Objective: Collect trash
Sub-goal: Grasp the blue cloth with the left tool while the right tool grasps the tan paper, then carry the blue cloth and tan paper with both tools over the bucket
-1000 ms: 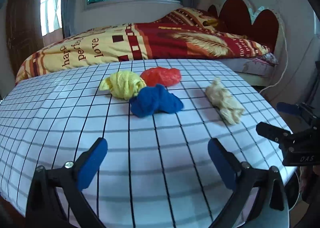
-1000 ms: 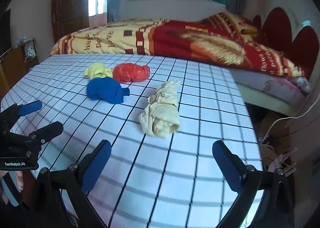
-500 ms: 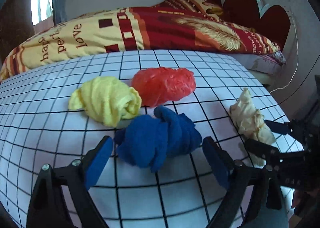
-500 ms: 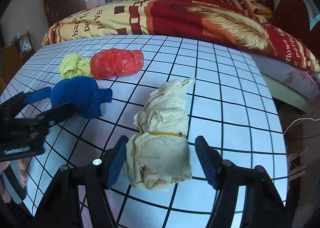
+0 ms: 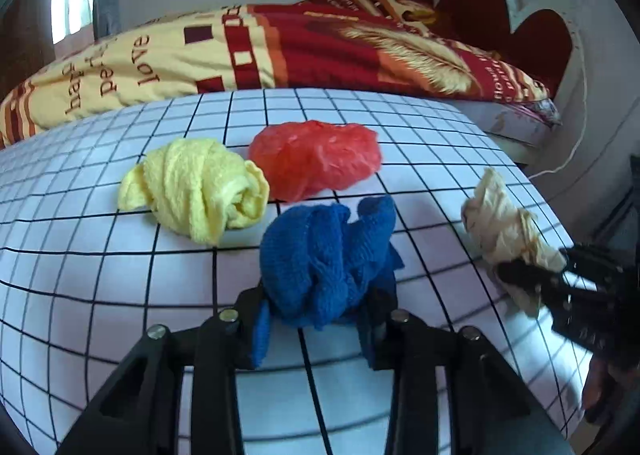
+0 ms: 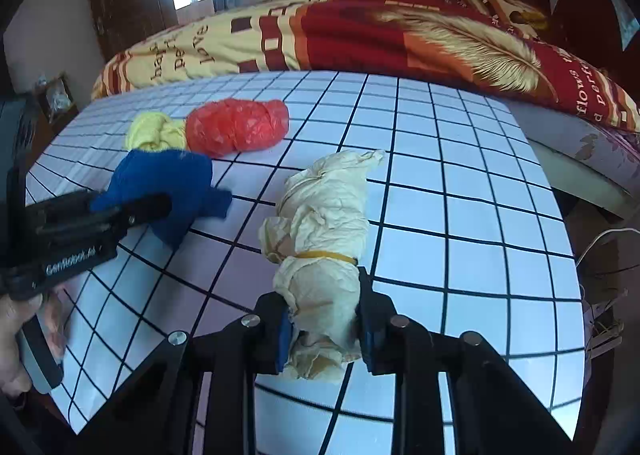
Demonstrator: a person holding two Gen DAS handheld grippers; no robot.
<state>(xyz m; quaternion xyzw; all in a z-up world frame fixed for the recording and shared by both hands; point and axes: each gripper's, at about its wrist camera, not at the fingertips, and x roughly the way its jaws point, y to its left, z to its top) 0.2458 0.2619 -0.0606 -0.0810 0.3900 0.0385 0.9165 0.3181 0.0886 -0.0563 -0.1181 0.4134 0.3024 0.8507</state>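
Observation:
Four wads lie on a white grid-pattern table [image 5: 100, 279]. My left gripper [image 5: 316, 331] is shut on the blue cloth wad [image 5: 328, 255], which rests on the table. Behind it lie a yellow cloth wad [image 5: 196, 187] and a red plastic bag wad [image 5: 316, 165]. My right gripper [image 6: 322, 329] is shut on the near end of the beige paper wad [image 6: 324, 231], which is bound with a rubber band. The right gripper also shows in the left wrist view [image 5: 536, 275], and the left gripper in the right wrist view [image 6: 132, 207] on the blue wad [image 6: 168, 179].
A bed with a red and yellow quilt [image 5: 280, 43] stands just behind the table, with a dark red headboard [image 5: 500, 15] at the right. The table's right edge [image 6: 568, 255] drops to a floor with a white cable [image 6: 600, 235].
Both grippers moved forward and closed: the left one around the blue wad, the right one around the beige paper wad. The wads still lie on the table.

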